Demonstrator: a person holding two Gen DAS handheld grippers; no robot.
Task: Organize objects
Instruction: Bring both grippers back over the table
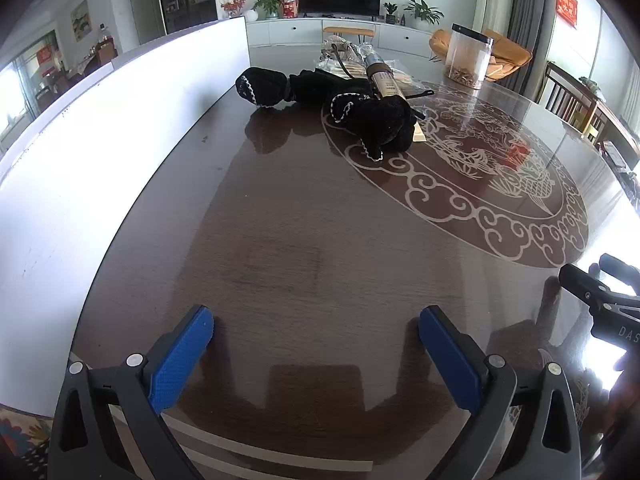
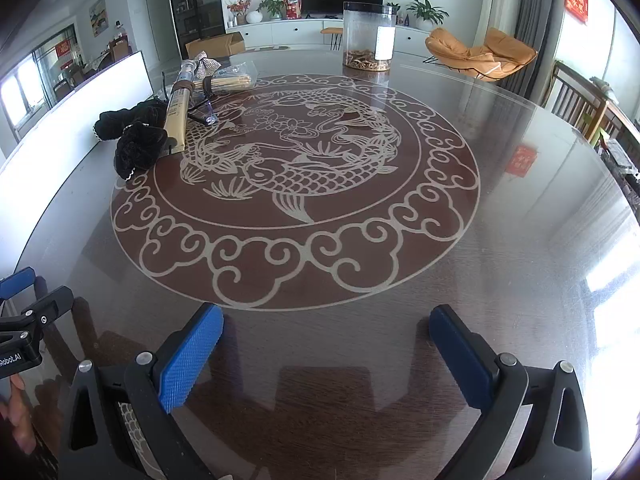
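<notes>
A heap of objects lies on the far left part of the round glass-topped table: black lace-trimmed gloves, a beige tube, and a clear bag of sticks behind it. A clear jar with brown bits stands at the far edge. My left gripper is open and empty, low over the near table. My right gripper is open and empty, to its right.
A white board stands along the table's left side. The fish emblem fills the table centre. Wooden chairs and an orange lounger stand beyond the far right edge. The right gripper's body shows in the left wrist view.
</notes>
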